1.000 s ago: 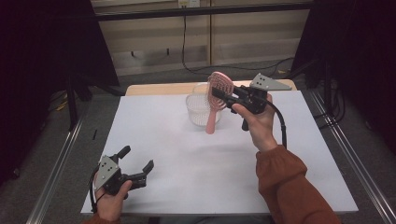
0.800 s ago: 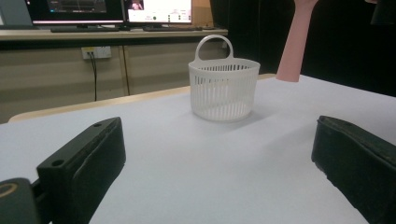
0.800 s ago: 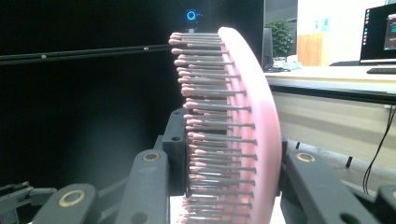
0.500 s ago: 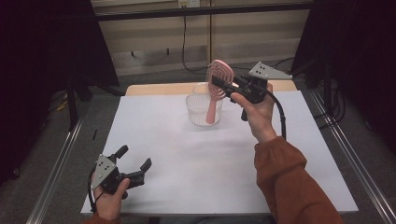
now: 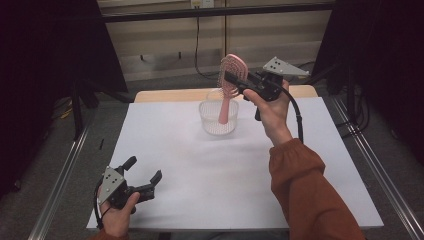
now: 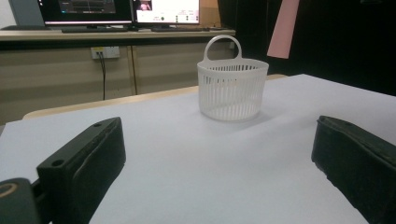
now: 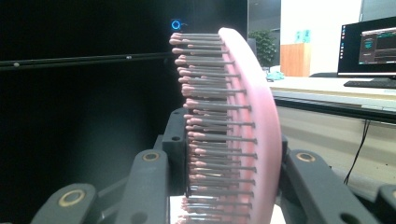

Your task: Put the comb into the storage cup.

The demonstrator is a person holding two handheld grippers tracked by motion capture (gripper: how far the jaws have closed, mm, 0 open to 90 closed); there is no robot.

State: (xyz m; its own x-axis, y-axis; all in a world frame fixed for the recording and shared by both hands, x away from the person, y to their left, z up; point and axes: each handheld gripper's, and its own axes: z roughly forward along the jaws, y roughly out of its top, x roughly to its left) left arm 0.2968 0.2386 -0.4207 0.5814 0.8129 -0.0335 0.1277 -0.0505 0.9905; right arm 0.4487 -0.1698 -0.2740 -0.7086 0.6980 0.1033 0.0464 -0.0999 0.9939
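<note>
**No legible text in any view**

The monitors [image 6: 119, 10] behind the table in the left gripper view, and the screen [image 7: 373, 44] at the right edge of the right gripper view, display interface panels whose characters are too small and blurred to read. No labels, brands, or numbers are discernible.

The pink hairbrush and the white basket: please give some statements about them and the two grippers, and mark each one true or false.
1. The right gripper is shut on the pink hairbrush. True.
2. The hairbrush lies flat on the table. False: it is held upright, handle down over the white basket.
3. The left gripper is open and holds nothing. True.
4. The basket lies tipped on its side. False: it stands upright.
</note>
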